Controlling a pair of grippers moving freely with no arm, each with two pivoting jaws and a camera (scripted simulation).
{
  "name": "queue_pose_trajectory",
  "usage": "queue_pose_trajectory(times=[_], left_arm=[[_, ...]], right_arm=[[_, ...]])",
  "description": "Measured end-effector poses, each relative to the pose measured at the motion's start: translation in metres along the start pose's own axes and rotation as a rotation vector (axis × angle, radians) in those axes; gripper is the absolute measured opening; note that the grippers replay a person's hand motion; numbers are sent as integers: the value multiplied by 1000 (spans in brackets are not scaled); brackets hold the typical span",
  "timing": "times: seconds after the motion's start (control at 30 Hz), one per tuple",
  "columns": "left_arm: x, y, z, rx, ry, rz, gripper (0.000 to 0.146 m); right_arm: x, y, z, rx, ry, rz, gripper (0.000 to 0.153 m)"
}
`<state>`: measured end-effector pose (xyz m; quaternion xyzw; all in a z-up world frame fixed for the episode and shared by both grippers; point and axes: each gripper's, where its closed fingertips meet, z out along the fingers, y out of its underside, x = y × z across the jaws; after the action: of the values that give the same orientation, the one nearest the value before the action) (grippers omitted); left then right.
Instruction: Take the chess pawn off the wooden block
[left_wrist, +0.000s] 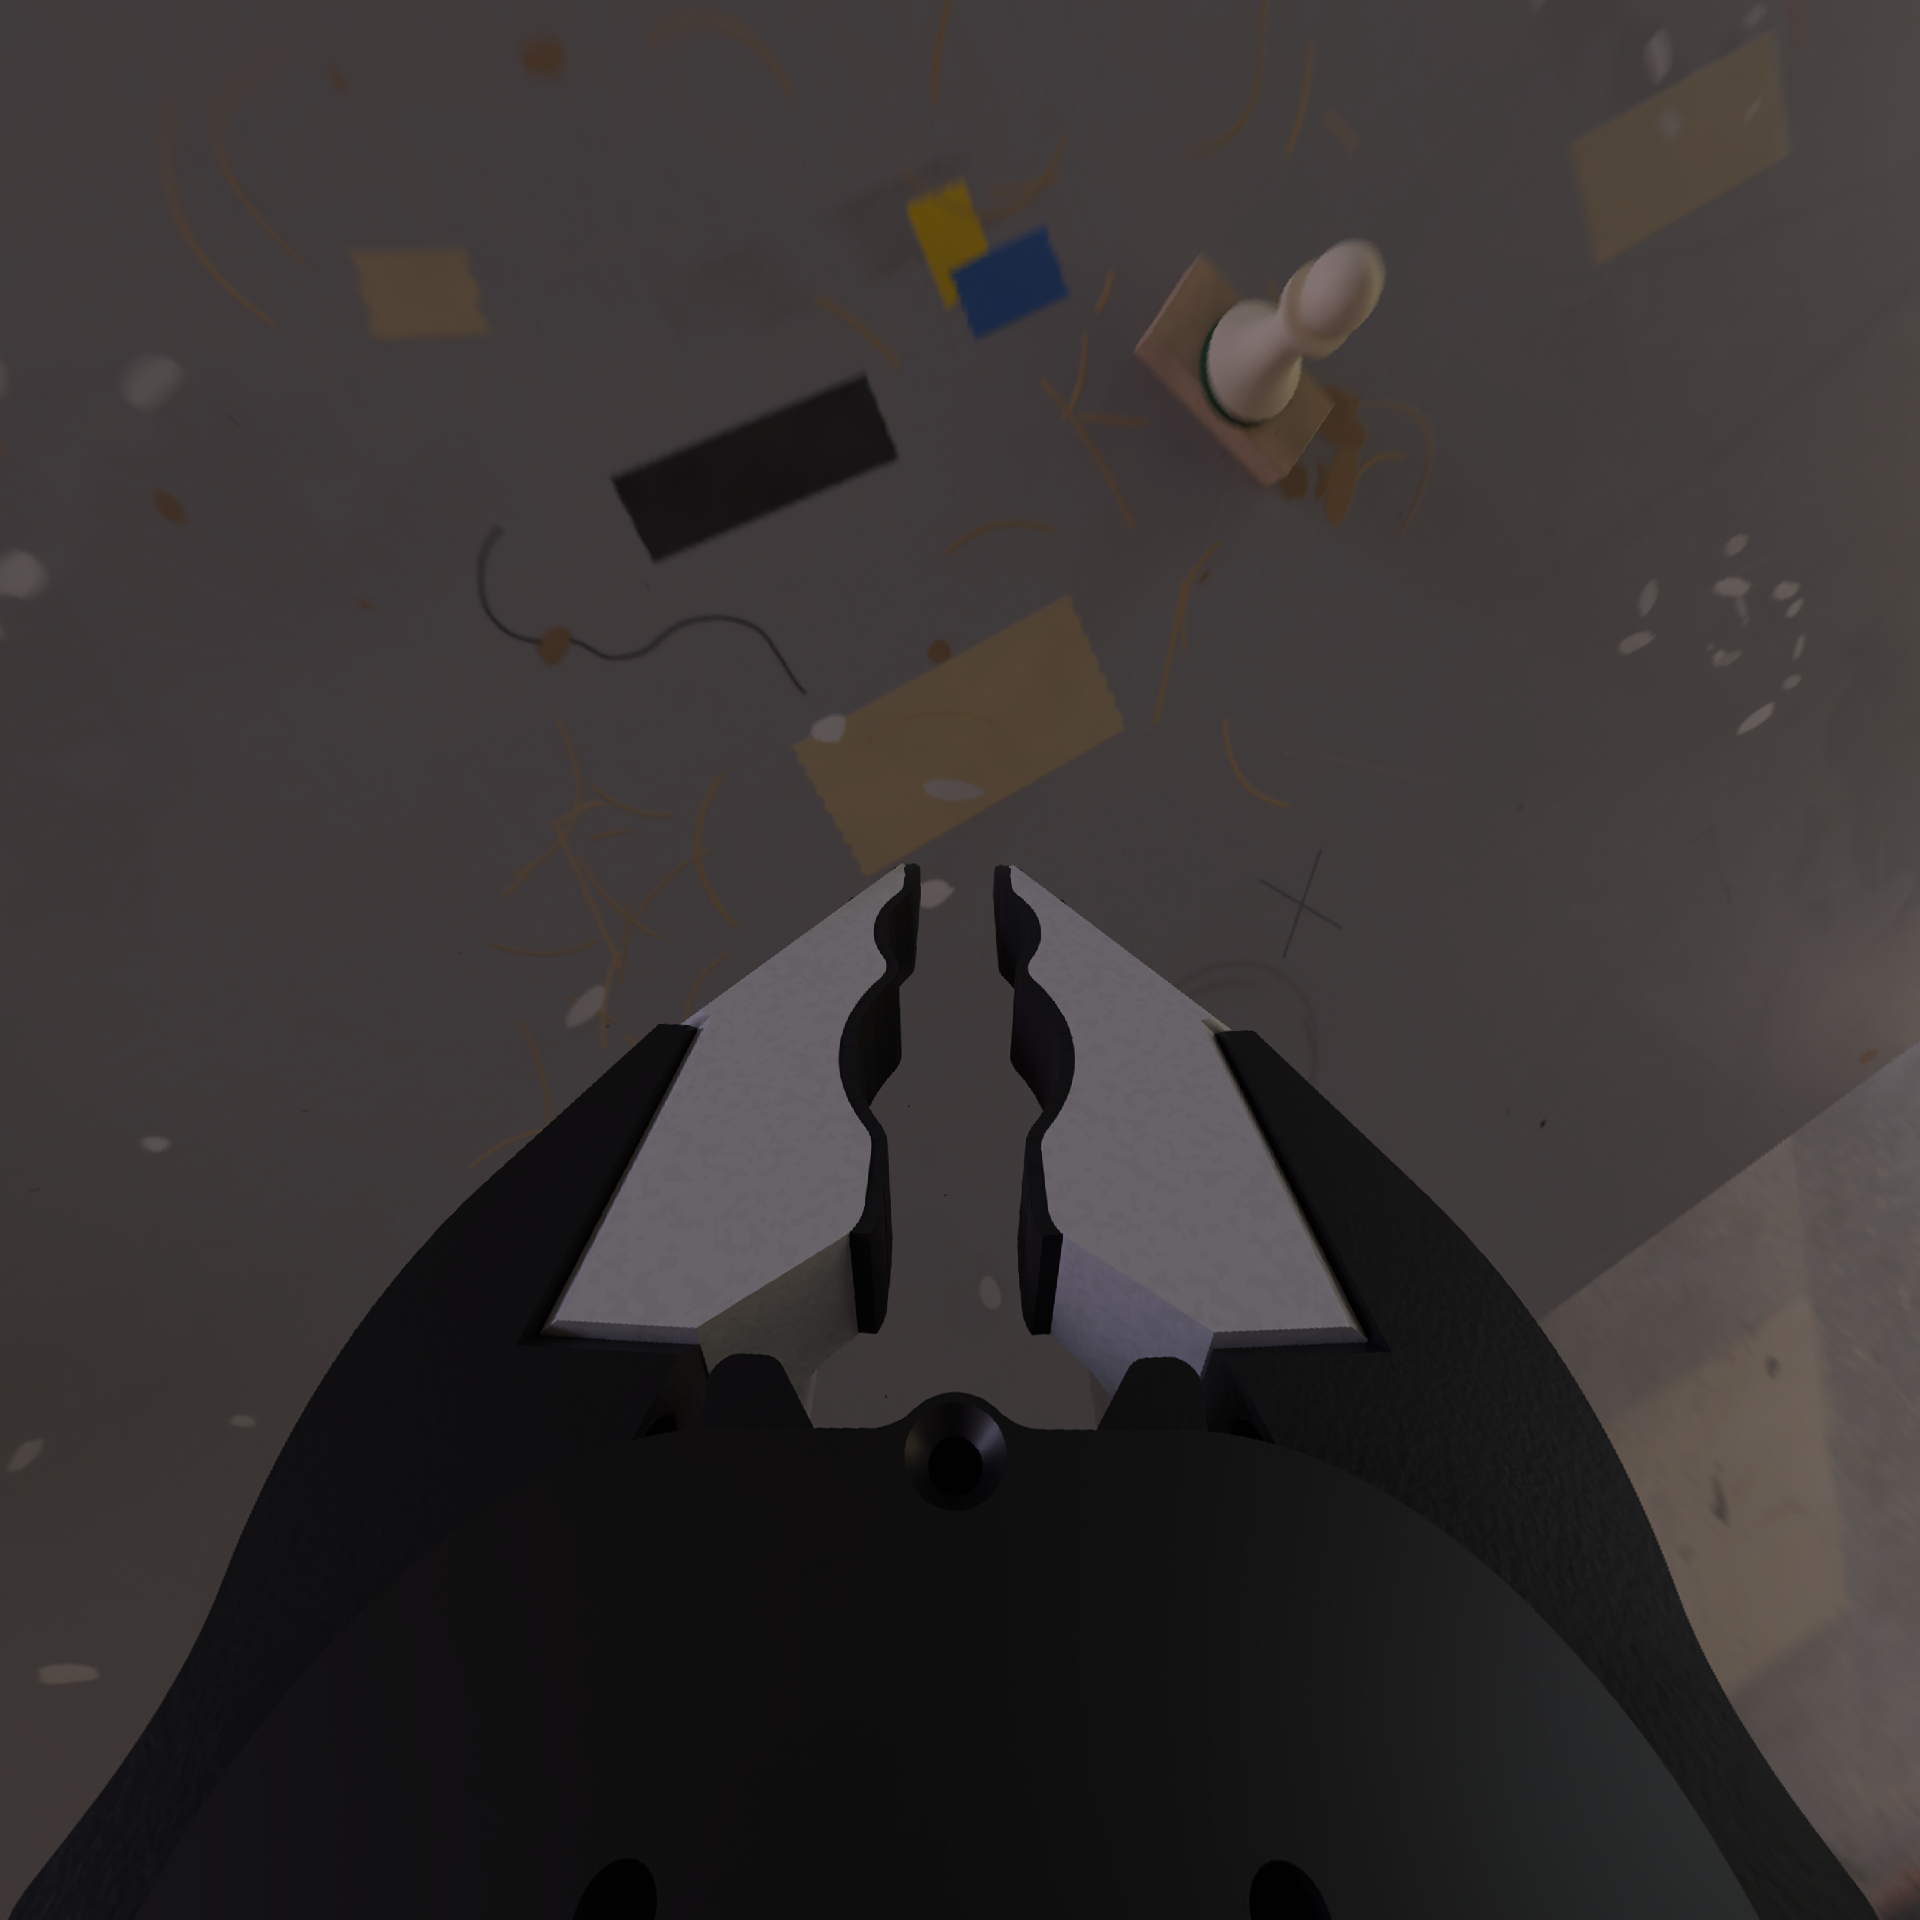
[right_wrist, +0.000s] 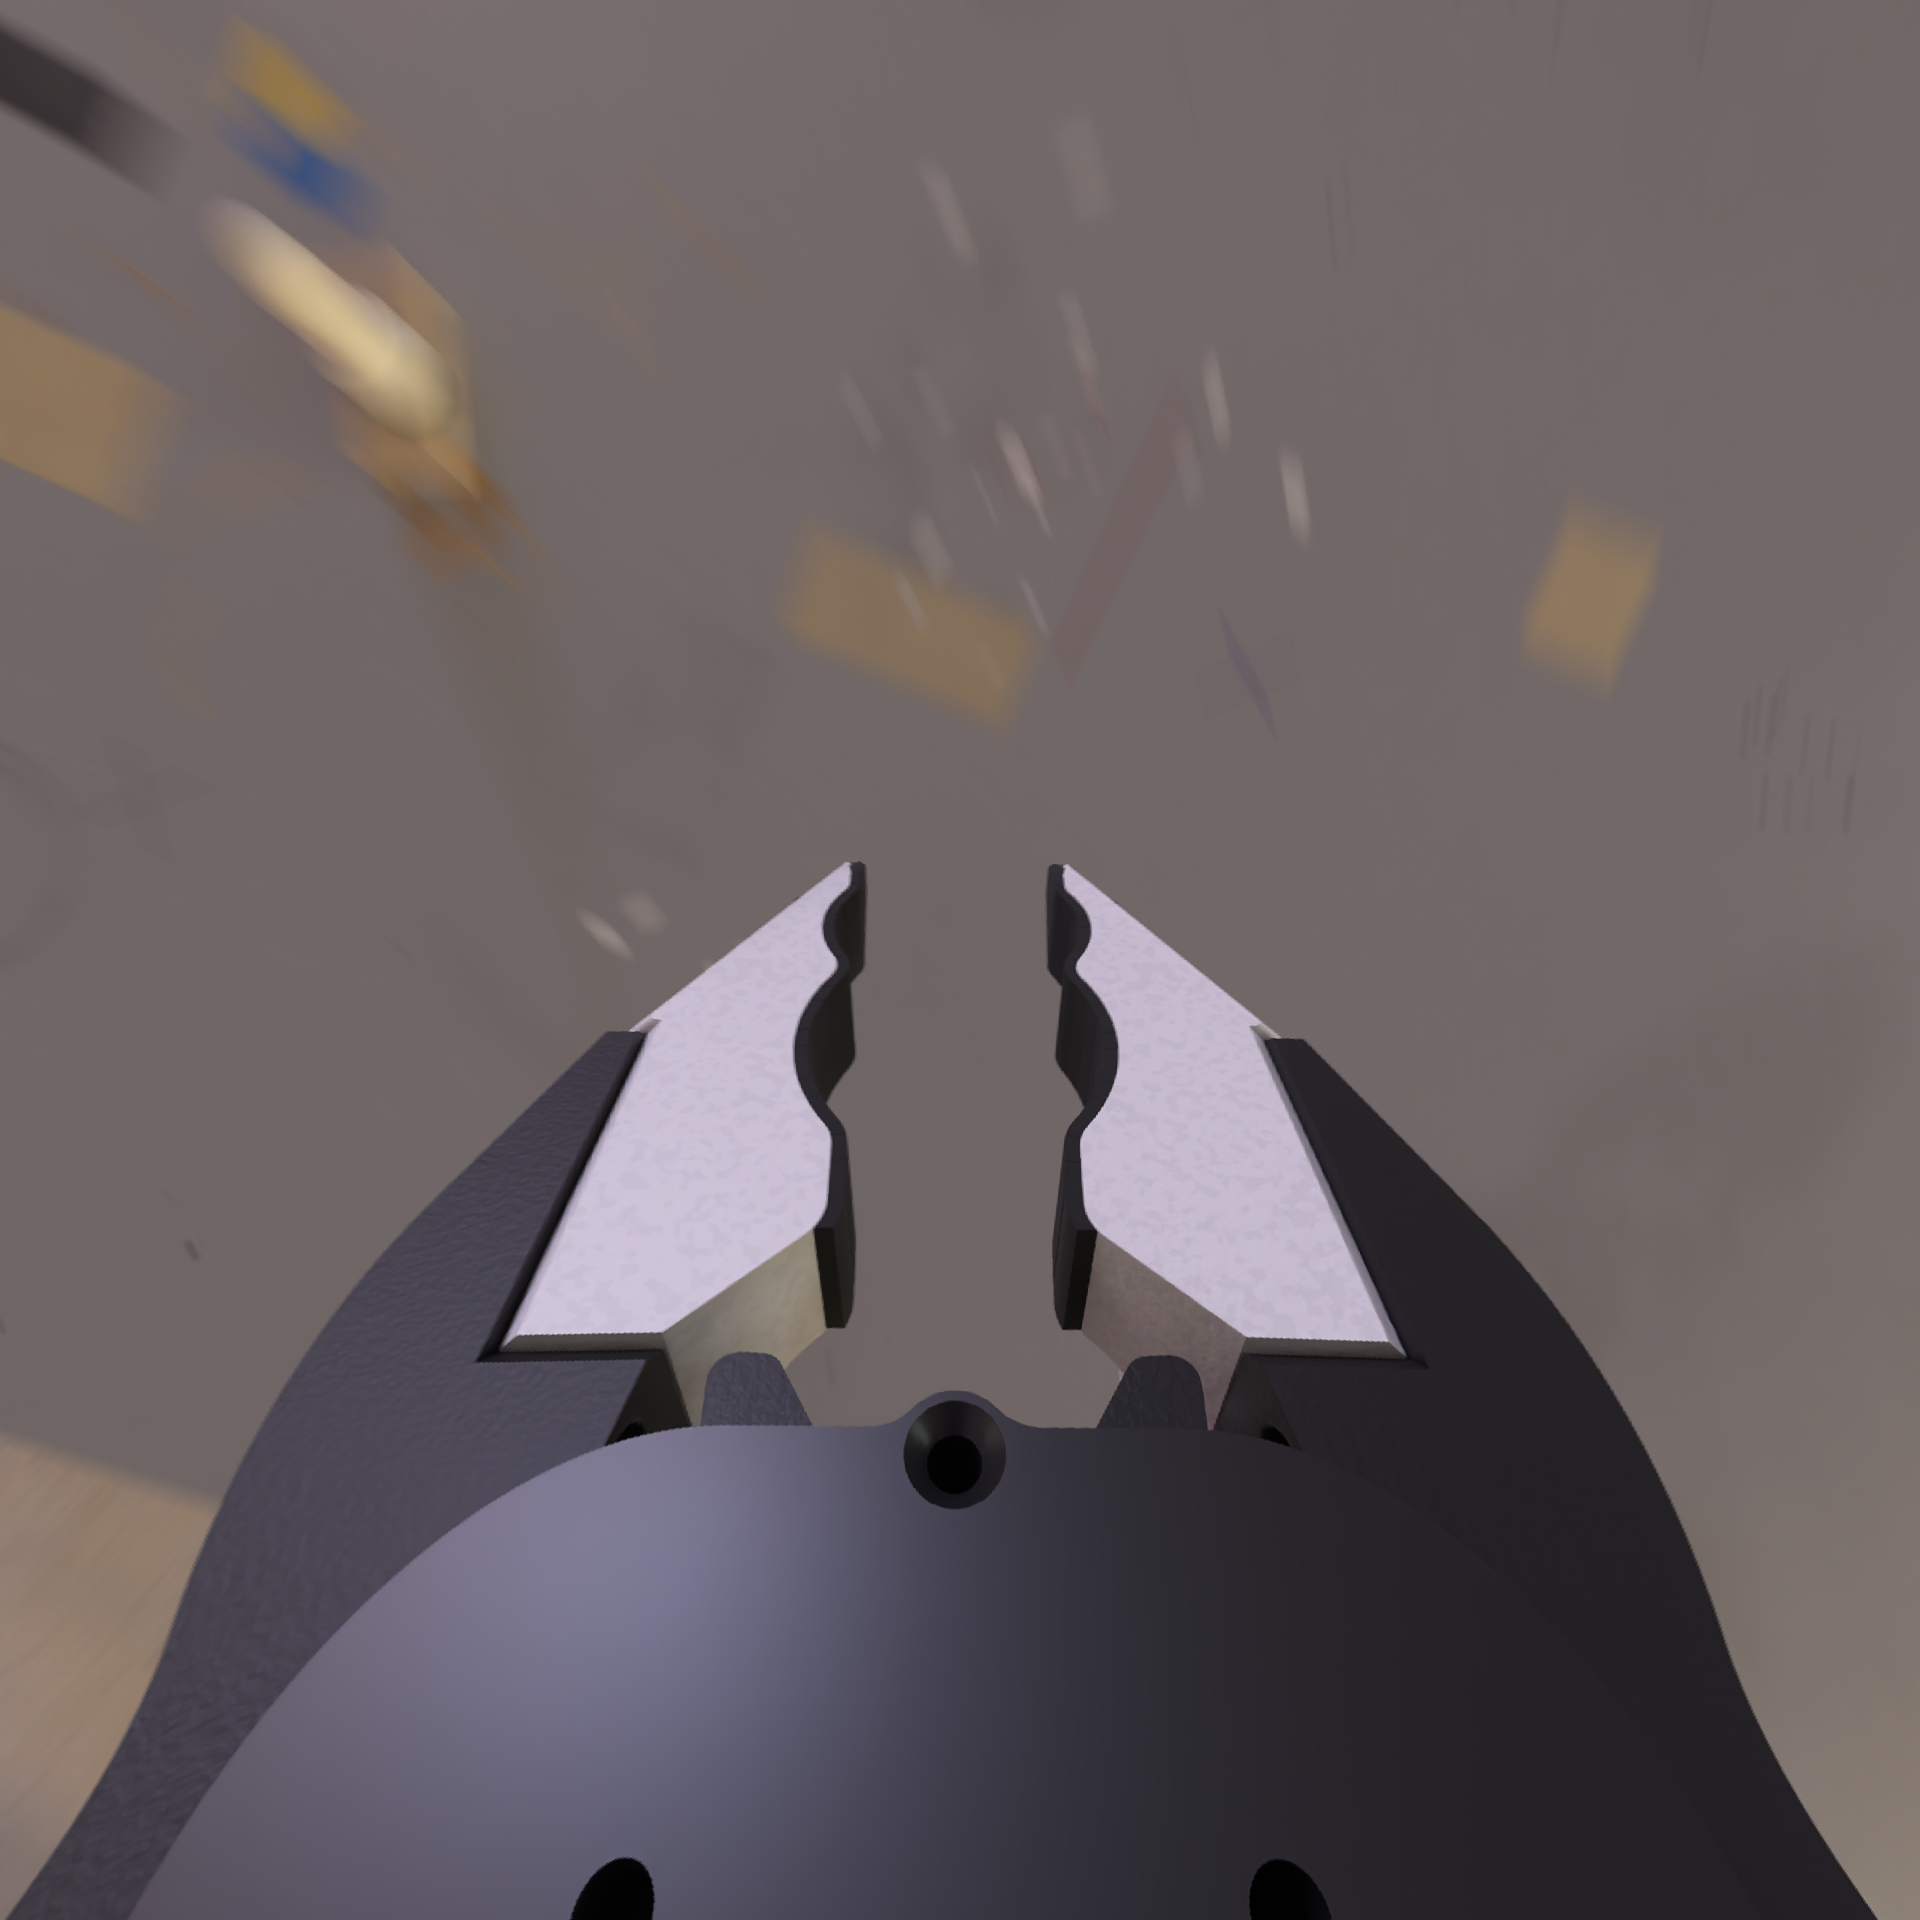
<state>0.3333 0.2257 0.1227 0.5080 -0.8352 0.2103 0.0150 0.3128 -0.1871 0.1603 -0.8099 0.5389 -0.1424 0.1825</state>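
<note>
Left tool (left_wrist: 957, 873), nearest the lens: black body, pale fingers (left_wrist: 790, 1060) with wavy black pads. Jaws a narrow gap apart, nothing between them. It hangs above the tabletop (left_wrist: 312, 935), dim here, grey, scuffed with tan scratches and white flecks.

Just beyond the tips: a tan patch (left_wrist: 961, 732). Farther and left: a black strip (left_wrist: 755, 467). Farther again: a yellow square (left_wrist: 945, 231) overlapped by a blue square (left_wrist: 1013, 278). More tan patches at far left (left_wrist: 421, 291) and far right (left_wrist: 1681, 145).

Pawn (left_wrist: 1294, 332): cream, thin green ring at the base. Stands upright on the block (left_wrist: 1205, 364), far and right of the left tool, well apart from it. Block pale wood, lying flat on the tabletop.

Right tool (right_wrist: 957, 873): same build, brighter light. Jaws spread wider than the left's, empty. Its view is badly motion-blurred. Pawn (right_wrist: 343, 322) shows only as a cream smear at far left, with a tan smear for the block (right_wrist: 431, 312) against it; contact cannot be judged in this view. Blurred tan patches ahead (right_wrist: 914, 623) and at right (right_wrist: 1590, 592). Right tool well apart from the pawn.
</note>
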Motion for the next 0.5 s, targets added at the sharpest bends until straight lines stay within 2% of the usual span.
queue_pose_trajectory(times=[0.1,0.13,0.17,0.23,0.33,0.4,0.5], left_arm=[[5,-3,-24,100,0,22,15],[7,-3,-30,123,4,26,15],[8,-3,-35,142,5,30,15],[10,-2,-43,168,7,35,15],[15,-3,-48,191,25,54,14],[20,-3,-50,194,34,70,15],[29,-5,-50,197,46,105,15]], right_arm=[[-81,-75,-30,453,-190,-146,48],[-114,-88,-34,535,-289,-187,51],[-144,-93,-32,551,-392,-244,52],[-182,-91,-5,383,-502,-305,51],[-180,-91,50,85,-400,-285,43],[-168,-93,75,-21,-312,-241,38],[-166,-92,101,-143,-291,-157,38]])
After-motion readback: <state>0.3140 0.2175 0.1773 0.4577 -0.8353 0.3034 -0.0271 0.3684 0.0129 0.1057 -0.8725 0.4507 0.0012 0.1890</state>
